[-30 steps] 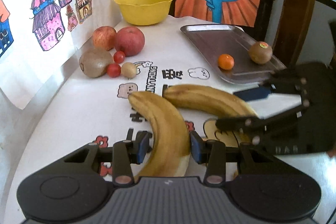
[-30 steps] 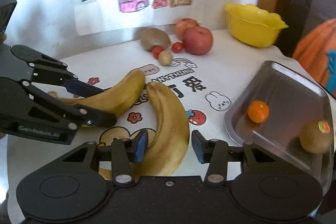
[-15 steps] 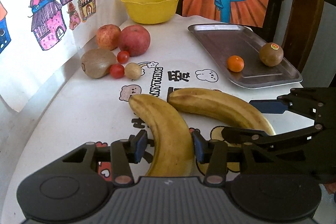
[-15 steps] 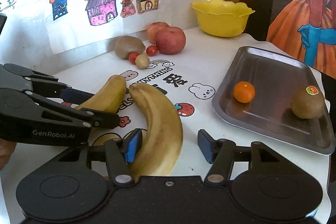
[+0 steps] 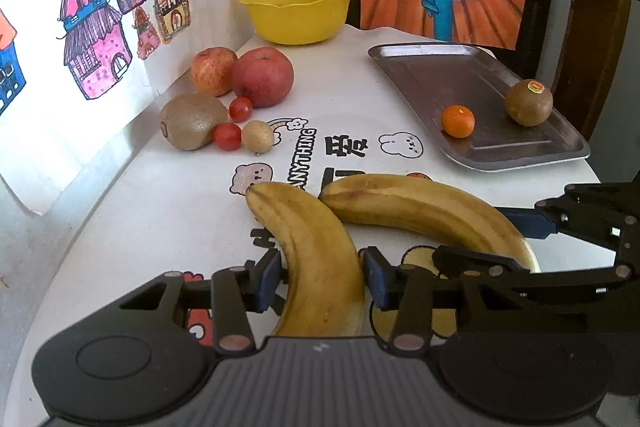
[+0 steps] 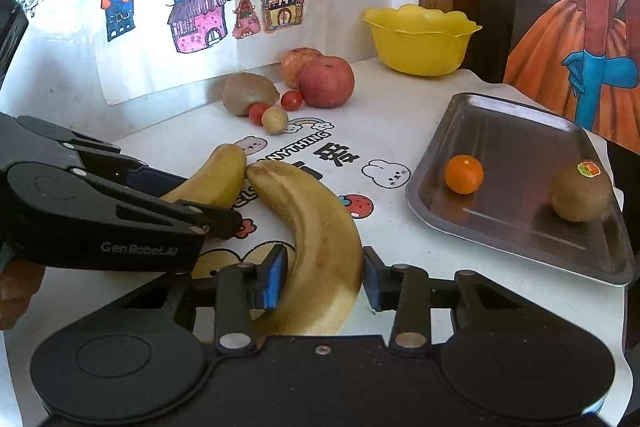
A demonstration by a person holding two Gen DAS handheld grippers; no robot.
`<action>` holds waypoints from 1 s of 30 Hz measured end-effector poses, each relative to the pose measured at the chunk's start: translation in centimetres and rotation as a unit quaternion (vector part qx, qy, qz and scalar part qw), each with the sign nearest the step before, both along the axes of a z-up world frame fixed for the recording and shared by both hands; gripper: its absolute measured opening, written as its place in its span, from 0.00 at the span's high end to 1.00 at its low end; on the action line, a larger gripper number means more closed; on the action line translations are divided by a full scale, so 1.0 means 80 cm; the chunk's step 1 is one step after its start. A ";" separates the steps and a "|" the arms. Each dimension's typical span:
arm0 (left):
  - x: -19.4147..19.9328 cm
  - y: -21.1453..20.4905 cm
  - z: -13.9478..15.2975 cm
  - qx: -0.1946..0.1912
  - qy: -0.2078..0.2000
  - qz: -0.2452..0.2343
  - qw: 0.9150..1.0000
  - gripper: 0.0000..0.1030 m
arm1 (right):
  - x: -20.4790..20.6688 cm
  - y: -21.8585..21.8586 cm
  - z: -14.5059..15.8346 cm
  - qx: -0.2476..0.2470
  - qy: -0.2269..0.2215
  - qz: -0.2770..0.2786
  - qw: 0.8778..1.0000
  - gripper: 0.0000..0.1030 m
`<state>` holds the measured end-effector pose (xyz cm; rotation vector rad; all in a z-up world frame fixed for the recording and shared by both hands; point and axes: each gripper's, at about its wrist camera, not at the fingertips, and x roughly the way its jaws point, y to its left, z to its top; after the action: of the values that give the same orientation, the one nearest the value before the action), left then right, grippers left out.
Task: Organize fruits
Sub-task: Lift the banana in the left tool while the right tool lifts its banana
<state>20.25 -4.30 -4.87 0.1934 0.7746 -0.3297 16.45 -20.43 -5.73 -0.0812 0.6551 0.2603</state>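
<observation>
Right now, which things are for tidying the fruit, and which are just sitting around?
For the job: left banana, right banana, red apple, paler apple, table kiwi, tray kiwi, cherry tomatoes, small tan fruit, orange, metal tray, yellow bowl.
Just there: house drawings, orange-dress painting, printed tablecloth.

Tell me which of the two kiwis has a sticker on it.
The kiwi on the metal tray, right of the small orange. The kiwi by the wall, beside the cherry tomatoes, shows no sticker.
</observation>
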 end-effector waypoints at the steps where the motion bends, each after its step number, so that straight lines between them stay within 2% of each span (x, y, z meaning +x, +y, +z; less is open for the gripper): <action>1: 0.001 0.000 0.000 -0.001 0.001 0.003 1.000 0.53 | 0.001 -0.002 -0.001 0.001 0.000 -0.002 1.000 0.56; 4: 0.002 0.000 0.000 -0.001 0.000 0.004 1.000 0.52 | 0.002 -0.006 -0.002 0.008 -0.001 0.001 1.000 0.53; 5: 0.001 -0.001 0.000 -0.001 -0.001 0.003 1.000 0.55 | 0.001 -0.007 -0.002 0.012 -0.002 0.005 1.000 0.54; 6: 0.001 -0.002 0.000 0.000 -0.001 0.004 1.000 0.57 | 0.001 -0.007 -0.001 0.017 -0.002 0.008 1.000 0.60; 12: 0.000 -0.003 0.003 -0.008 0.007 0.012 1.000 0.60 | -0.004 -0.015 0.001 0.028 -0.001 0.002 1.000 0.62; 22: -0.006 -0.024 0.006 -0.016 0.021 0.014 1.000 0.62 | -0.021 -0.045 0.003 0.041 -0.005 -0.012 0.999 0.64; 30: -0.014 -0.048 0.017 -0.024 0.007 0.005 1.000 0.62 | -0.035 -0.073 0.002 0.055 -0.011 -0.032 0.998 0.65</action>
<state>19.12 -8.16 -3.52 0.1427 0.7816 -0.3397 13.65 -26.29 -5.58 0.0419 0.6190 0.2328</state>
